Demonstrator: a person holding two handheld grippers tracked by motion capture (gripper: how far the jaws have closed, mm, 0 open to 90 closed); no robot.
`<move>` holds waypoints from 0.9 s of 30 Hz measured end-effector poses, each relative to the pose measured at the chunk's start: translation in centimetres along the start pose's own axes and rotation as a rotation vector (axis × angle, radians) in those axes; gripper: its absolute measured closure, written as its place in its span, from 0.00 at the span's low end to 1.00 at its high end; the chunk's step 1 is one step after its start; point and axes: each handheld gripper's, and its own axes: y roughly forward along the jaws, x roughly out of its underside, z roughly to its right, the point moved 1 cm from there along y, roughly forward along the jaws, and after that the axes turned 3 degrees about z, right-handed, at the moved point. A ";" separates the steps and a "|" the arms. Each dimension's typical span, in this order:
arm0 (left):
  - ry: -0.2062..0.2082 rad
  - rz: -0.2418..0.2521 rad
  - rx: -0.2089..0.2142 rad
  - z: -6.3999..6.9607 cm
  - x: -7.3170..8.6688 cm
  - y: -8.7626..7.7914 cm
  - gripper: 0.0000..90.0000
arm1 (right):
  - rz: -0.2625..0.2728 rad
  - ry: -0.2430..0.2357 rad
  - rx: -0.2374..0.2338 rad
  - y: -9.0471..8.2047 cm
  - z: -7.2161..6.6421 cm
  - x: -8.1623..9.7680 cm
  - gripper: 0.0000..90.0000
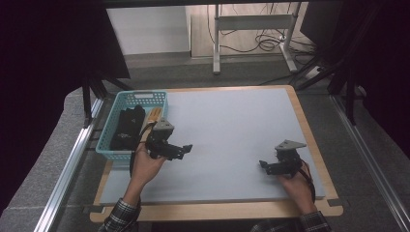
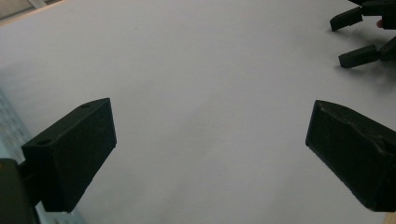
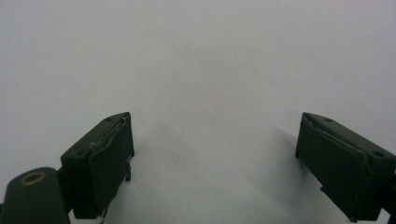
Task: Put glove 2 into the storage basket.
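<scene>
Teal basket (image 1: 109,140) at table's left edge

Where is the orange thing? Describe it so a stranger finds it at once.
Start at the grey table and go to the turquoise basket at its left edge. Inside, the orange thing lies along the basket's right wall, just beyond the left gripper. It is the only orange item, beside a black bundle.

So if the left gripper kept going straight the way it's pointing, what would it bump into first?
The left gripper points across the bare grey mat toward the right gripper, whose jaws show at the top right of the left gripper view. Nothing lies between them, so it would probably meet that gripper, though it may pass beside it.
</scene>
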 end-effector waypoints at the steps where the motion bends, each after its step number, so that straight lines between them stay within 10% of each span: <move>1: 0.000 0.000 0.004 0.1 0.0 0.1 0.02 | 0.000 -0.001 0.000 0.0 0.0 0.0 0.12; 27: 0.081 -0.020 0.091 4.7 0.8 3.2 0.00 | 0.000 -0.002 0.000 0.0 0.0 0.0 0.12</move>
